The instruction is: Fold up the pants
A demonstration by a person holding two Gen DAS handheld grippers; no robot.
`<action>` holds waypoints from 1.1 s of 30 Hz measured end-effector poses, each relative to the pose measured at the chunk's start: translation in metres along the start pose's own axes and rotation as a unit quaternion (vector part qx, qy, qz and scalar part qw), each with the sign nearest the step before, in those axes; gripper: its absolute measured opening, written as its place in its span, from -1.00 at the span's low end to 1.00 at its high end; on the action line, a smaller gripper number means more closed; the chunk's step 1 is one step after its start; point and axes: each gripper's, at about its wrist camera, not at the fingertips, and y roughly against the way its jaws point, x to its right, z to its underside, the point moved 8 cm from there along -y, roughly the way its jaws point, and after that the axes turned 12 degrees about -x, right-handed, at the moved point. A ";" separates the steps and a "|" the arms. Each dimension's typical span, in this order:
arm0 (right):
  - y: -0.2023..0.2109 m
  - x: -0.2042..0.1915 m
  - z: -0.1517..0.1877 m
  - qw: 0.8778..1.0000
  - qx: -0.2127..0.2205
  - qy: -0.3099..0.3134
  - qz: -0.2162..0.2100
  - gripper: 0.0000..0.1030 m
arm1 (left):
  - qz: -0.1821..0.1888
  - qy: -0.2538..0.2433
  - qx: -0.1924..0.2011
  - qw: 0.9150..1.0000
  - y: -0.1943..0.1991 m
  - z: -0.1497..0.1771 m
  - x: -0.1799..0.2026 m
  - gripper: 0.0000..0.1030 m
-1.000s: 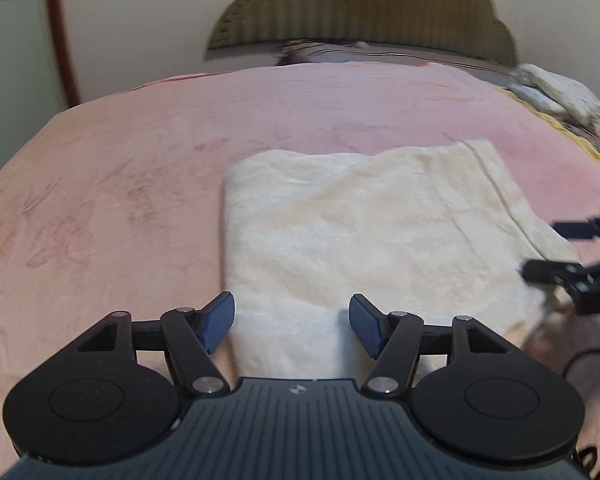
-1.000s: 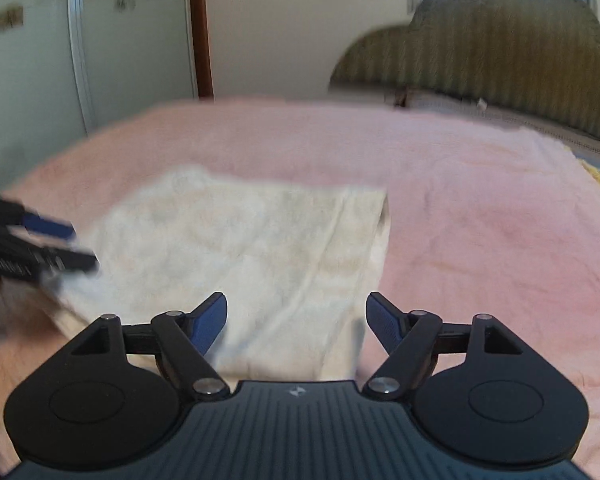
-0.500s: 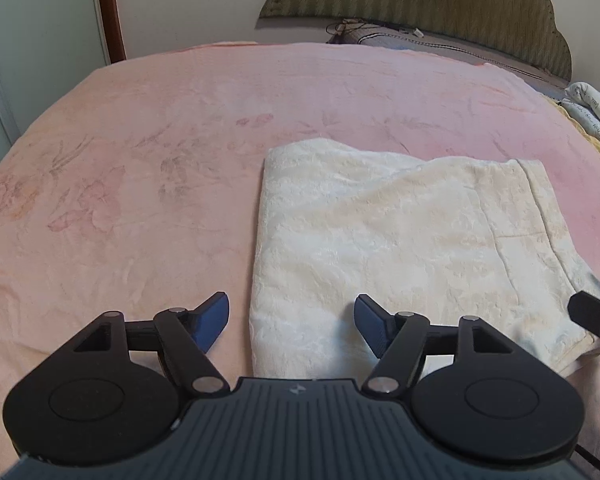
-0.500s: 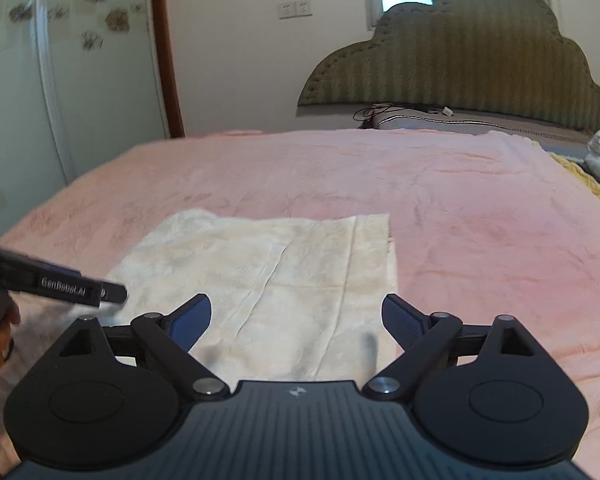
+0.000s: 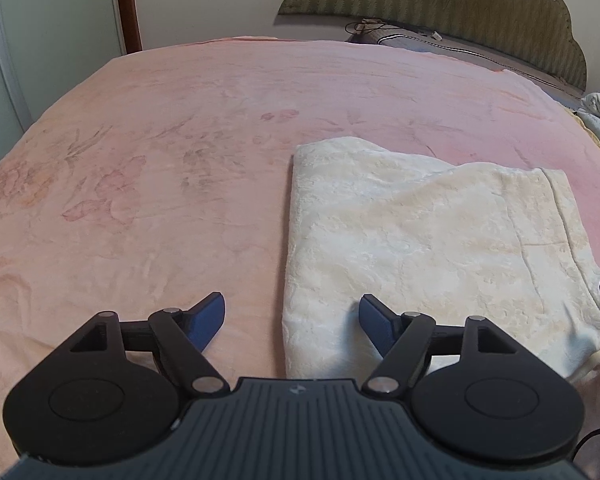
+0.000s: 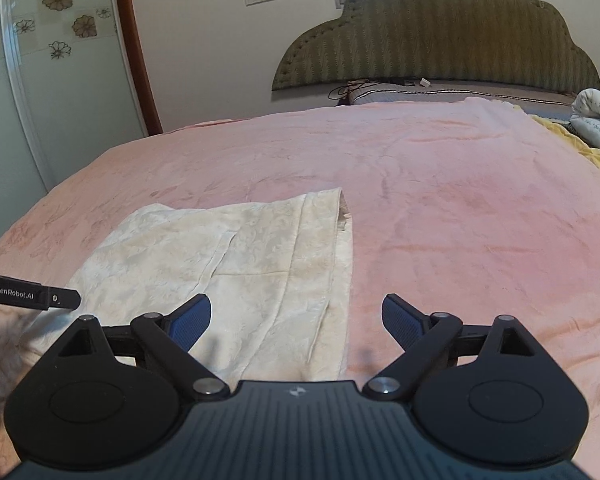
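Both jaws free above the folded pants (image 5: 432, 248), ready for a last check of the fold.

I see the cream pants lying as a flat rectangle on the pink bed (image 5: 160, 160), near its front edge. My left gripper (image 5: 292, 318) has just been opening and stands wide over the pants' left edge, nothing between the jaws. My right gripper (image 6: 296, 320) has also opened wide, empty, over the right edge with the waistband. I think the fold is finished or nearly so; the near corners are hidden under the grippers. If one more fold is needed, I would pinch both near corners together and carry them evenly.
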 end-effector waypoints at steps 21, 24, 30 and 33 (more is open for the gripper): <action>-0.084 0.037 -0.026 0.944 -0.115 -0.097 -0.294 0.82 | 0.300 0.041 -0.085 0.949 -0.055 -0.035 -0.019 0.71; -0.101 0.026 -0.034 0.932 -0.124 -0.088 -0.330 0.82 | 0.337 0.043 -0.093 0.936 -0.063 -0.044 -0.010 0.75; -0.120 0.030 -0.041 0.932 -0.135 -0.096 -0.322 -0.33 | 0.328 0.047 -0.098 0.938 -0.073 -0.053 -0.002 0.11; -0.111 0.027 -0.038 0.937 -0.122 -0.089 -0.314 -0.49 | 0.290 0.032 -0.075 0.953 -0.070 -0.048 -0.002 -0.51</action>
